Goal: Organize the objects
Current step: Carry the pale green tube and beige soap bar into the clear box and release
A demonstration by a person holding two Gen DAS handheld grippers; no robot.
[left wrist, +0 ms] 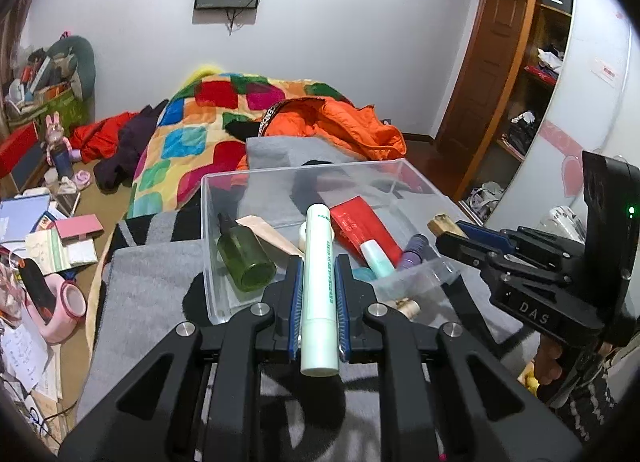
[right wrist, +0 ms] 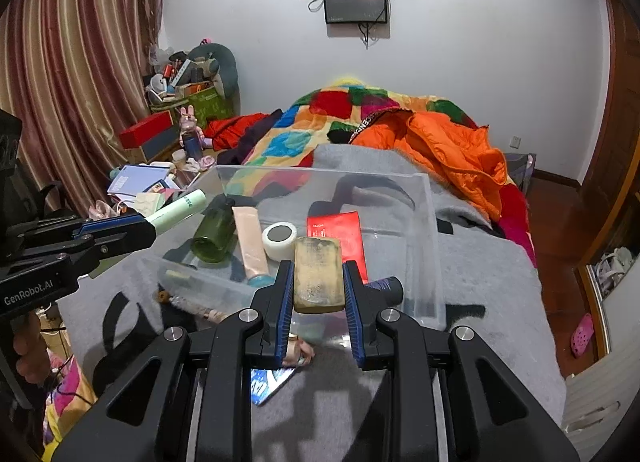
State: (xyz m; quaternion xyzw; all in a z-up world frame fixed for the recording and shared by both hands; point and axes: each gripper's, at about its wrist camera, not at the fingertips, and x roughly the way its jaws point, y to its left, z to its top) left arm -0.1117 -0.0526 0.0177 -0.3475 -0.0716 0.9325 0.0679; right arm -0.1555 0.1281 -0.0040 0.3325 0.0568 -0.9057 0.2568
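Note:
My left gripper (left wrist: 317, 266) is shut on a pale green tube (left wrist: 318, 282) and holds it above the near edge of a clear plastic bin (left wrist: 208, 222). My right gripper (right wrist: 318, 266) is shut on a tan rectangular bar (right wrist: 319, 280), also over the bin's (right wrist: 424, 222) near edge. In the bin lie a green bottle (left wrist: 244, 258), a beige tube (left wrist: 268, 234), a red tube (left wrist: 360, 226), a purple bottle (left wrist: 412, 254) and a white tape roll (right wrist: 280, 236). Each gripper shows in the other's view: the right gripper (left wrist: 444, 232) and the left gripper (right wrist: 150, 228).
The bin sits on a grey blanket (left wrist: 152, 290) on a bed with a colourful quilt (left wrist: 192, 134) and orange jacket (left wrist: 344, 122). A small tube (right wrist: 298, 354) and a foil packet (right wrist: 268, 380) lie before the bin. Clutter covers the floor (left wrist: 44, 246) at left. A wardrobe (left wrist: 532, 94) stands right.

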